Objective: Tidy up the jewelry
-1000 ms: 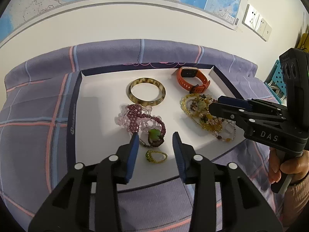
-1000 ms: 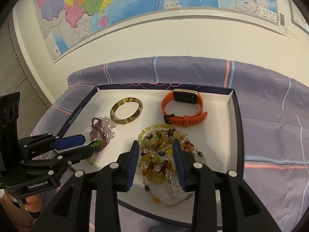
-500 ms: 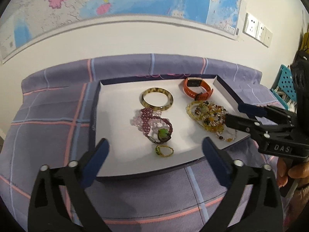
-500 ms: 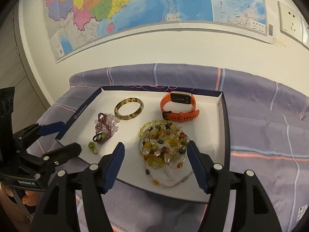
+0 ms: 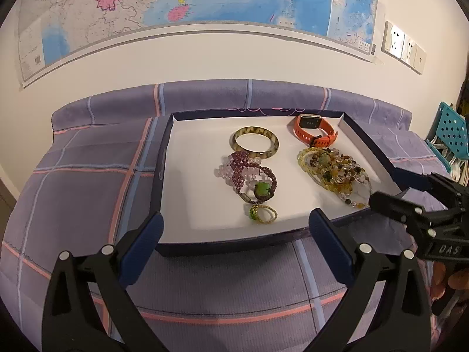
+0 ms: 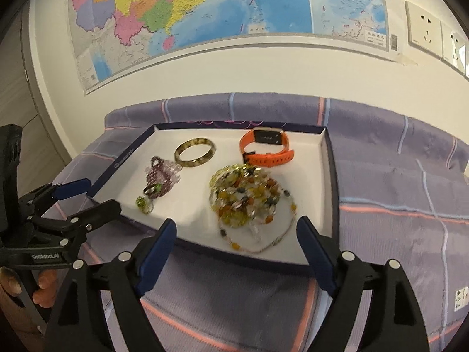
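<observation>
We hold the left gripper [image 5: 236, 230] and right gripper [image 6: 236, 234] spread wide, both empty, at the near edge of the white tray [image 5: 187, 176]. Beyond them lie the beaded ring [image 5: 263, 213], purple bracelet [image 5: 249, 176], amber bangle [image 5: 256, 146], orange watch [image 5: 315, 130] and yellow necklace [image 6: 244, 195].

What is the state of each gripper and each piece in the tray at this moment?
Left gripper: open, holds nothing.
Right gripper: open, holds nothing.
Tray: uncovered, on the cloth.
Bangle: lies flat, apart.
Watch: strap closed.
Yellow beads: heaped.
Purple beads: tangled.
Green ring: lies flat, apart.
</observation>
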`<action>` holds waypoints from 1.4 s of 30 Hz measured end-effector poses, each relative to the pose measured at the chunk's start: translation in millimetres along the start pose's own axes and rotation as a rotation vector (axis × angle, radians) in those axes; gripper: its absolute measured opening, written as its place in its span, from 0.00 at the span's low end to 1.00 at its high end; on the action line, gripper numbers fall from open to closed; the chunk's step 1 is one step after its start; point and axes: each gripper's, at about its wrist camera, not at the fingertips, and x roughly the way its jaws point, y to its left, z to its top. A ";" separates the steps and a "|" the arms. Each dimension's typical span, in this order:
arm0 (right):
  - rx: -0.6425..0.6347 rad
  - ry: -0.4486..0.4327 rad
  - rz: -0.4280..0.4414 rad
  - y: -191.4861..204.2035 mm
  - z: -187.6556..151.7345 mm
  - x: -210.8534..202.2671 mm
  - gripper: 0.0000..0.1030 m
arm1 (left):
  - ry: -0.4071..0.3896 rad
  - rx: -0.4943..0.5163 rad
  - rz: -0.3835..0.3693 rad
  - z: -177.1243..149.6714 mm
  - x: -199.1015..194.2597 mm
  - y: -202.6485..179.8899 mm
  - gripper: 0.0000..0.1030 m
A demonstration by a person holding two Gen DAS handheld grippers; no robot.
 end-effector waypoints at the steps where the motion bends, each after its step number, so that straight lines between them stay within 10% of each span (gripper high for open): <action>1: -0.001 0.000 -0.002 0.8 -1.0 -0.5 0.79 | 0.000 -0.002 0.001 -0.4 -0.5 -0.1 0.95; 42: 0.029 -0.052 -0.040 20.4 -27.4 -33.9 0.94 | 0.016 -0.046 0.040 -24.3 -23.5 -4.1 0.95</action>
